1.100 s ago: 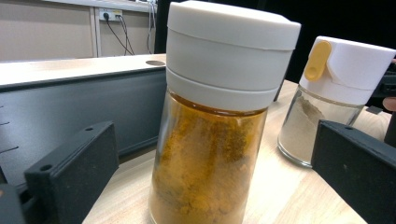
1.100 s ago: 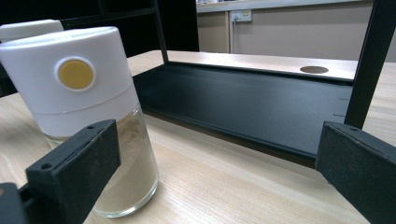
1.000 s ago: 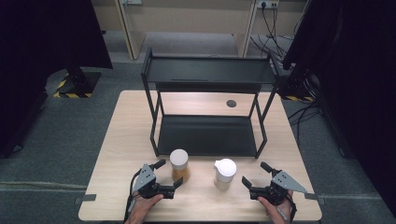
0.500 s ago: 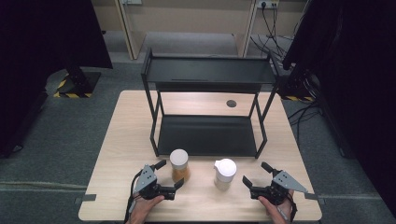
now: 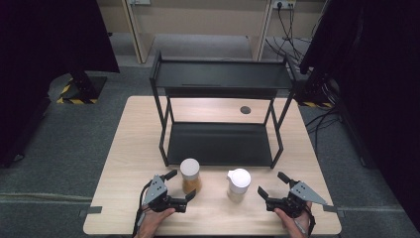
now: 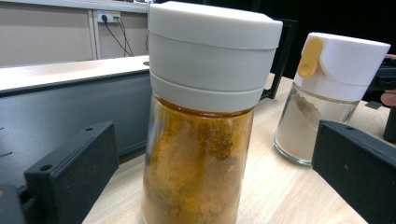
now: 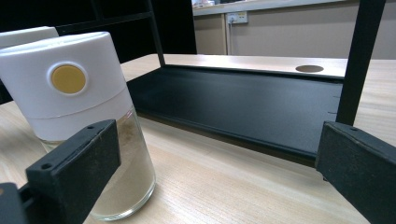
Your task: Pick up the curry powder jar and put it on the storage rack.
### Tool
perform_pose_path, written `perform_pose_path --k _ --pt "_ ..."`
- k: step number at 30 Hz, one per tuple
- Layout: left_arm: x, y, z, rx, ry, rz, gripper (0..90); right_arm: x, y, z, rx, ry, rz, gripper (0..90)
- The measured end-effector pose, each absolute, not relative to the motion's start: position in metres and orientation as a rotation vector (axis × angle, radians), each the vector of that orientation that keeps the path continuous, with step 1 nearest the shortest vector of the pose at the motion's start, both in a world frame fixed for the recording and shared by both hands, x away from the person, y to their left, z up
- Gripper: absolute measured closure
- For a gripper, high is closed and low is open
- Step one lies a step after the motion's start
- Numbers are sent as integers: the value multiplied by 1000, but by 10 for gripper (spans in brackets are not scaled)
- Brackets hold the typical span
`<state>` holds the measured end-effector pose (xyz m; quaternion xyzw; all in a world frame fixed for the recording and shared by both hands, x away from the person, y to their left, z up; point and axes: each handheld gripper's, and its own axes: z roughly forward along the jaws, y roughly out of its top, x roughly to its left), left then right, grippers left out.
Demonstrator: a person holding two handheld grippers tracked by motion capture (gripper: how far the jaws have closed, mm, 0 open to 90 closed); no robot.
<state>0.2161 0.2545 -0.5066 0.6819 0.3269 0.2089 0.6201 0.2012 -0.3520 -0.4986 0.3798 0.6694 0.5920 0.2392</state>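
Note:
A glass jar of orange-yellow spice [image 5: 189, 175] with a white lid stands near the table's front edge. My left gripper [image 5: 181, 185] is open around it, and in the left gripper view the orange spice jar [image 6: 201, 121] stands upright between the two jaws without touching them. To its right stands a jar of pale powder [image 5: 238, 184] with a white cap and a yellow tab. My right gripper [image 5: 271, 184] is open just right of it; in the right gripper view the pale powder jar [image 7: 79, 102] sits at the left, partly behind the left jaw.
A black two-tier metal rack [image 5: 220, 144] stands mid-table behind both jars, its lower shelf [image 7: 243, 102] flat and bare. A round cable hole [image 5: 245, 110] lies in the tabletop behind it. Black curtains hang on both sides of the room.

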Motion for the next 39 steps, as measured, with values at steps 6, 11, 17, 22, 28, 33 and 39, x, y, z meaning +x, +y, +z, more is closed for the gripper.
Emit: perform_pose_path --k 6,11,17,22,28,33,39 --pt "219 250 -504 1572 757 487 3 202 -352 -499 1040 1836 1621 3" --pt "223 246 -502 1571 762 489 3 202 -352 -499 1036 1834 1624 4" --pt "228 240 -500 1584 758 493 14 202 -352 -500 1036 1837 1628 3" --pt "232 237 -497 1603 761 500 67 203 -351 -499 1031 1843 1628 3" --pt "237 236 -496 1611 766 496 162 204 -352 -500 1033 1846 1632 3" --pt "240 236 -492 1611 751 504 261 204 -351 -500 1035 1852 1631 4" --pt "239 233 -486 1648 724 549 344 205 -352 -500 1032 1857 1631 4"
